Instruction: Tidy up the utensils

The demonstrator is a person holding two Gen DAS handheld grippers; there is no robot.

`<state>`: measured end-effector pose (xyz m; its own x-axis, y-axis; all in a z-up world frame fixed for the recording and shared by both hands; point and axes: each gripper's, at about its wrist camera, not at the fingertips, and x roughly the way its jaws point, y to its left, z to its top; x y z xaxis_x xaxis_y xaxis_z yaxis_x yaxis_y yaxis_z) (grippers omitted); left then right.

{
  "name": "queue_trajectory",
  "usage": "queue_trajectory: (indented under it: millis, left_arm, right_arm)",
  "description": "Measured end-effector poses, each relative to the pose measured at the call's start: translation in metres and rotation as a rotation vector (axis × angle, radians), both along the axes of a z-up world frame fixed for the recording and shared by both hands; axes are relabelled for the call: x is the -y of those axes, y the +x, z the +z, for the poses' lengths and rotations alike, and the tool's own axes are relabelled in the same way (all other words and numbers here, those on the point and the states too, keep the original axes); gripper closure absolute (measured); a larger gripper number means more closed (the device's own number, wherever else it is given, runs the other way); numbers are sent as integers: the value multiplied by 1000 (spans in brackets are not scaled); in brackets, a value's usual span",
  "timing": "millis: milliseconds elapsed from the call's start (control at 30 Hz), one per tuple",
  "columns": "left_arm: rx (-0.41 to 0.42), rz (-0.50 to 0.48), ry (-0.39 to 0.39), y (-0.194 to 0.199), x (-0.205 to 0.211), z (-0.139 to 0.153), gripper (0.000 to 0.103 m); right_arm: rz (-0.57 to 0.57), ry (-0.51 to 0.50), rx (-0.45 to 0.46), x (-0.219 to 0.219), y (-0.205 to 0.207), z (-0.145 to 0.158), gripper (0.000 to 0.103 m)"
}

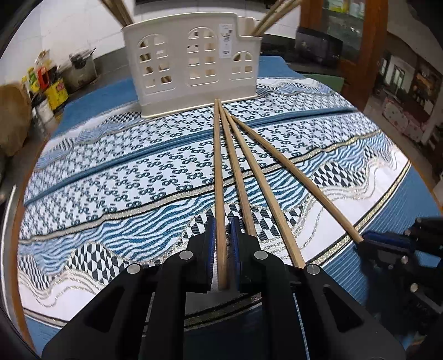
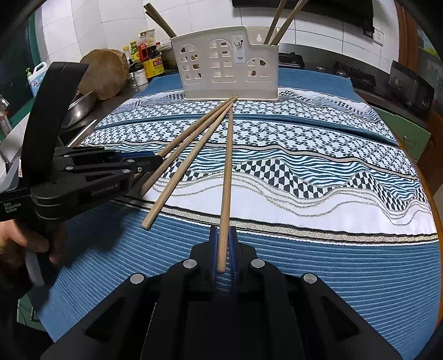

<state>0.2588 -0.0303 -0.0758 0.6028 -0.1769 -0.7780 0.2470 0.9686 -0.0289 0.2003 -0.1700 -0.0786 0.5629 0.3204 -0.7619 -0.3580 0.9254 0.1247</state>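
A blue patterned cloth [image 2: 304,193] covers the table. At its far side stands the cream holder [image 2: 227,69], with 2 sticks poking up at each end. 4 chopsticks lie in front, thin tips pointing at the holder. The left gripper [image 1: 221,235] squeezes the leftmost chopstick [image 1: 218,180]. The right gripper [image 2: 223,243] squeezes the rightmost chopstick [image 2: 228,166].

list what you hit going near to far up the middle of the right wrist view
right tongs → chopstick they grip → patterned tablecloth → white utensil holder → chopsticks standing in it → tiled wall
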Motion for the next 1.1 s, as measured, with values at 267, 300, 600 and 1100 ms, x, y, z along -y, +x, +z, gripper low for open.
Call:
queue_trajectory:
  millis: [267, 300, 600, 1100]
  left_arm:
    - [25, -4, 73, -1, 10, 0, 91]
    - [25, -2, 69, -1, 10, 0, 91]
    - [40, 1, 69, -1, 12, 2, 97]
    - [243, 11, -96, -19, -22, 75, 97]
  right_arm:
    - [7, -15, 3, -2, -1, 0, 95]
    - [7, -15, 3, -2, -1, 0, 95]
    - [6, -9, 10, 1, -1, 2, 95]
    - [38, 29, 214, 18, 8, 110, 96]
